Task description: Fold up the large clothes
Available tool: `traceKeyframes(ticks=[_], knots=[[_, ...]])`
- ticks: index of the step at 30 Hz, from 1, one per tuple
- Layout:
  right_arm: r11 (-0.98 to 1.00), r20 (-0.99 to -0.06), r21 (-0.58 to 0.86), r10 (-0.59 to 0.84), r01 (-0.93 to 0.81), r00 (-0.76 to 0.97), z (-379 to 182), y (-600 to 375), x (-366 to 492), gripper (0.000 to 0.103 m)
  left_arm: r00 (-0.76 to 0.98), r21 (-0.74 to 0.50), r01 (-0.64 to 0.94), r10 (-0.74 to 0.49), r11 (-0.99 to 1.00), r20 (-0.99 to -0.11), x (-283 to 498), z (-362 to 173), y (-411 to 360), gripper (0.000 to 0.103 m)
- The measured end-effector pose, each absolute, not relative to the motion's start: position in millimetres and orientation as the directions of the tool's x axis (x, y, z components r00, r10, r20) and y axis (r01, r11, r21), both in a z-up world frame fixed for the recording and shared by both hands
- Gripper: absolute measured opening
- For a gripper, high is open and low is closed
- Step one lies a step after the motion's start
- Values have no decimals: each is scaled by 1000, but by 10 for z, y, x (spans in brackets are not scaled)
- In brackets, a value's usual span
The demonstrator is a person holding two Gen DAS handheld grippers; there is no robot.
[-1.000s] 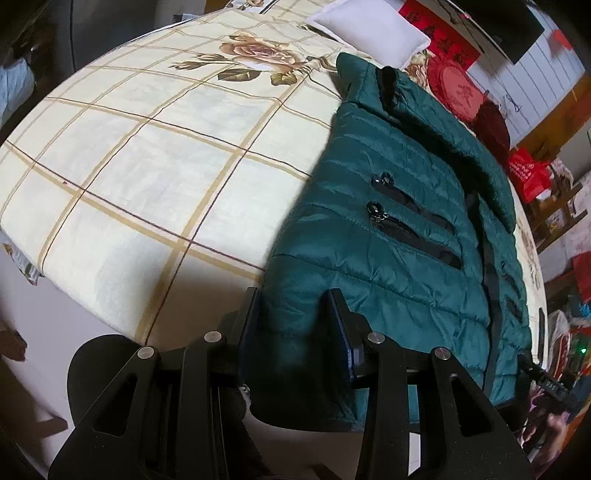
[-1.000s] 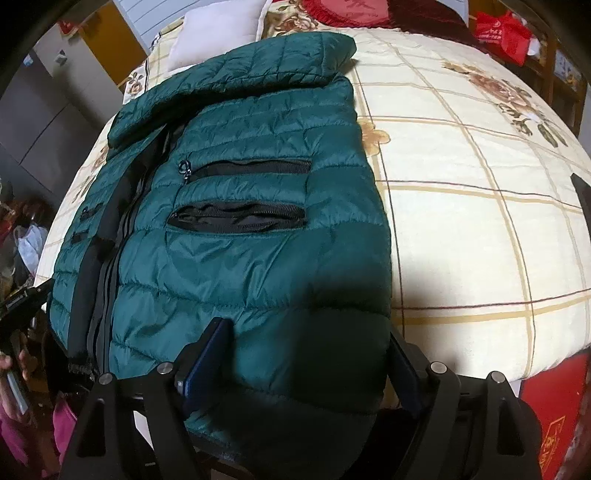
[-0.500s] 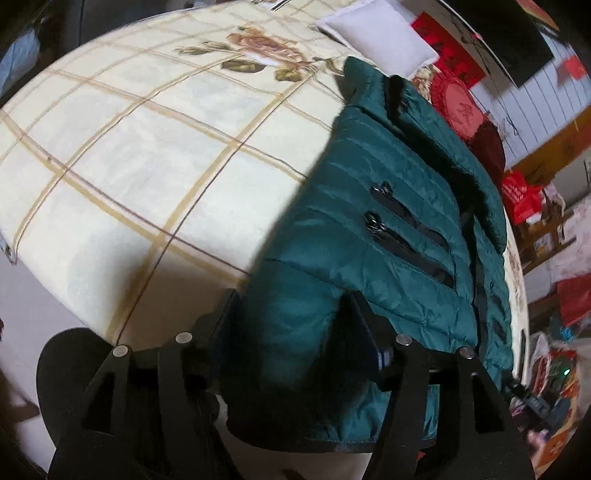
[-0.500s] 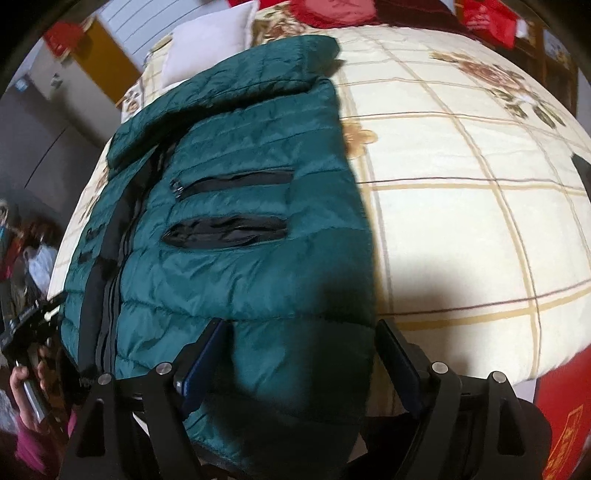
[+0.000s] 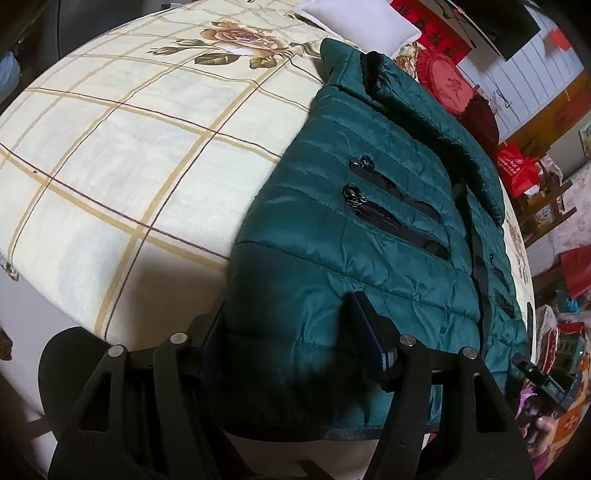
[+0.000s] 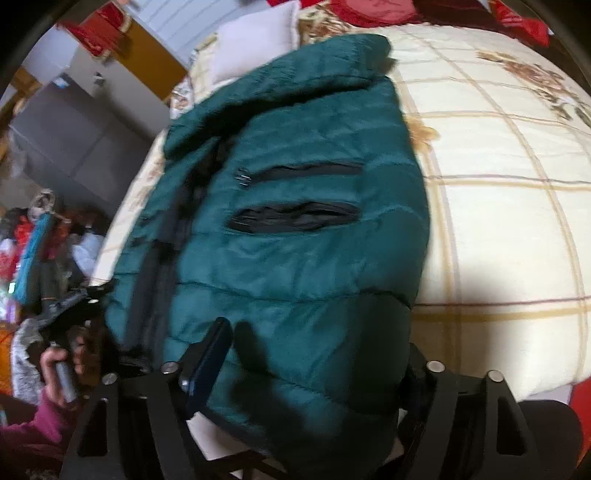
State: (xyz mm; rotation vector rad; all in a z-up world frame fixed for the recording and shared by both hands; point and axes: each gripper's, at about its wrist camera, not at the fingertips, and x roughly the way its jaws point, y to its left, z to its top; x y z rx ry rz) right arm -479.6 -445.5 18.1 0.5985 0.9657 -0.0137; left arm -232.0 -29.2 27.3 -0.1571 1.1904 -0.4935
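Observation:
A dark green quilted puffer jacket (image 5: 369, 229) lies flat on the bed, front up, with two black zip pockets and its collar at the far end. It also shows in the right wrist view (image 6: 295, 236). My left gripper (image 5: 284, 325) is open, its two fingers straddling the jacket's bottom hem near its left corner. My right gripper (image 6: 317, 350) is open too, straddling the hem near the right corner. The hem hangs over the bed's front edge between the fingers.
The bed has a cream checked sheet (image 5: 122, 147) with rose prints. A white pillow (image 5: 354, 18) and red cushions (image 5: 450, 81) lie at the head. Clutter and a red bag (image 5: 517, 170) stand beside the bed. A person's hand (image 6: 59, 365) holds a device at left.
Both grippers have opened wider around the hem and pushed forward over the jacket's bottom edge. The right view has swung and is blurred by motion.

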Motion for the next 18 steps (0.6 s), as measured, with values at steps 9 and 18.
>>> traceKeyframes(ticks=[9, 18], knots=[[887, -808, 388, 195, 252, 556, 150, -4376, -4733, 42, 281, -313, 331, -409, 890, -868, -2355, 268, -410, 69], [900, -750, 378, 160, 218, 642, 449, -4455, -4773, 21, 333, -279, 348, -396, 895, -856, -2415, 424, -401, 28]])
